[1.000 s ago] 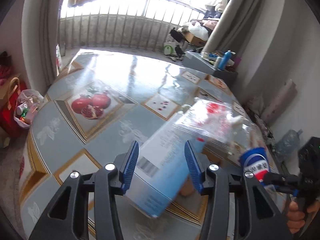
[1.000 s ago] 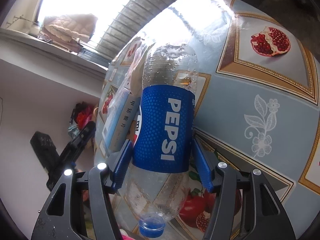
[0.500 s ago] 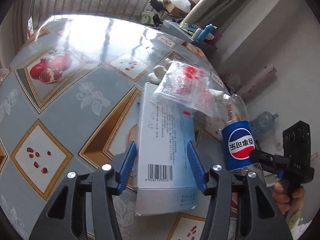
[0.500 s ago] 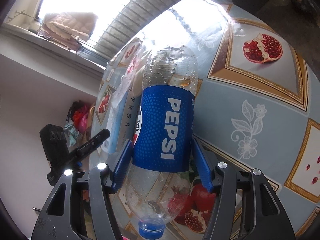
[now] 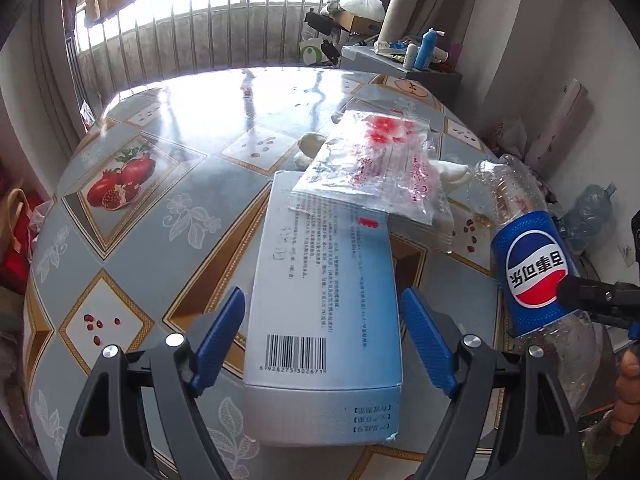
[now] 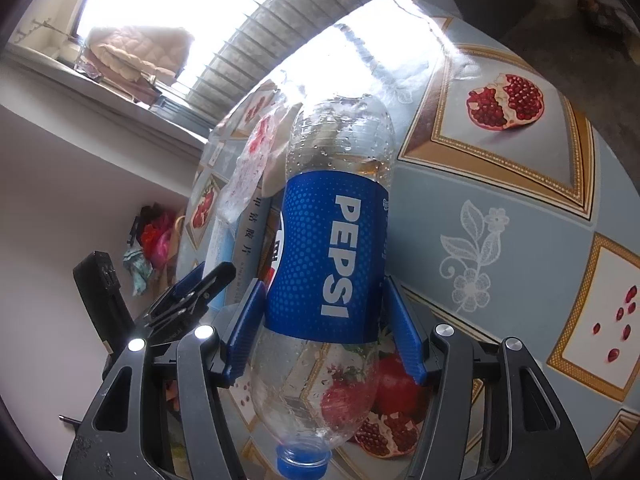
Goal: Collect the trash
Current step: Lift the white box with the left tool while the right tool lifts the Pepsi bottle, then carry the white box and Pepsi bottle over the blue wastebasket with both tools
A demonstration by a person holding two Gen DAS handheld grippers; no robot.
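The blue-and-white carton lies flat on the patterned table, barcode end toward the camera, its far end tucked under a clear plastic bag with red print. It sits between the pads of the left gripper, whose jaws are opening — a visible gap shows on each side, so nothing presses on the carton now. The right gripper is clamped on the label band of an empty Pepsi bottle, cap pointing back toward the hand, held clear above the table beside the carton.

The step in hand looks like letting go of the carton (or resetting for a better hold on it). To do it well, I would let the pads stand fully clear before backing the gripper off, so neither one drags the box askew. If the aim is a fresh grasp, take it squarely across the width nearer the middle — the bag resting on the far end may slide off when the carton lifts.
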